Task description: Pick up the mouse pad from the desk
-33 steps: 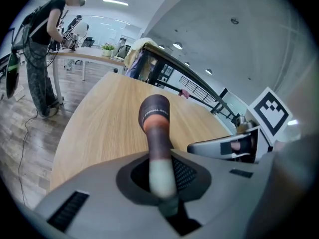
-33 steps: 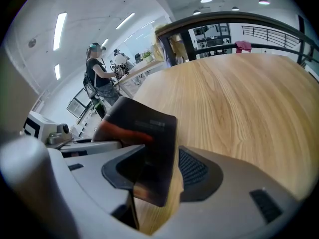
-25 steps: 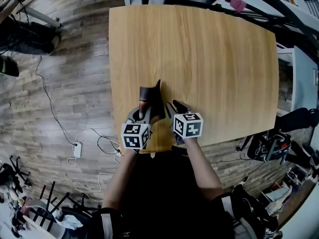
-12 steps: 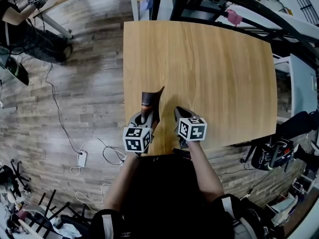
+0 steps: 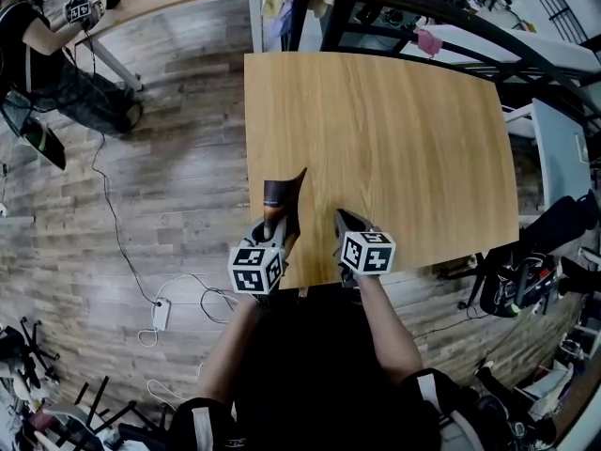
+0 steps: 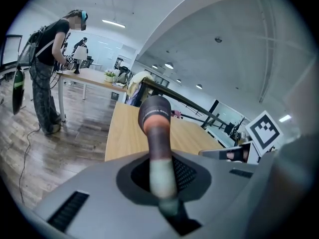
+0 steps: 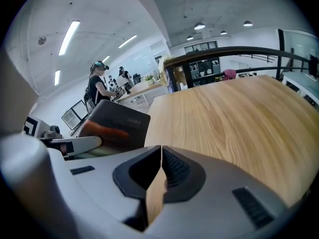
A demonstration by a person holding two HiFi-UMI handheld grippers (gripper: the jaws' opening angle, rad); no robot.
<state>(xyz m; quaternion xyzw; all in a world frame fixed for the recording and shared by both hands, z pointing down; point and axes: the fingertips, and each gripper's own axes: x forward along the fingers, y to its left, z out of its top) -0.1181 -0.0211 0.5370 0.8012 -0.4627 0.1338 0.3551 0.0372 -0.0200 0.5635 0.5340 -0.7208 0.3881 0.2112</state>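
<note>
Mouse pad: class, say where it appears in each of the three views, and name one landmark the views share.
Head view: mouse pad left of centre, upright in the left gripper.
Left gripper view: mouse pad edge-on at centre, between the jaws.
Right gripper view: mouse pad at left, a dark panel.
Shared landmark: the wooden desk.

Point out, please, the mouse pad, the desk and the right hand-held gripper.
mouse pad point(image 5: 280, 197), head view: middle of its dark surface.
desk point(image 5: 394, 148), head view: bare wooden top.
right hand-held gripper point(image 7: 161, 156), right gripper view: where its closed fingertips meet.
</note>
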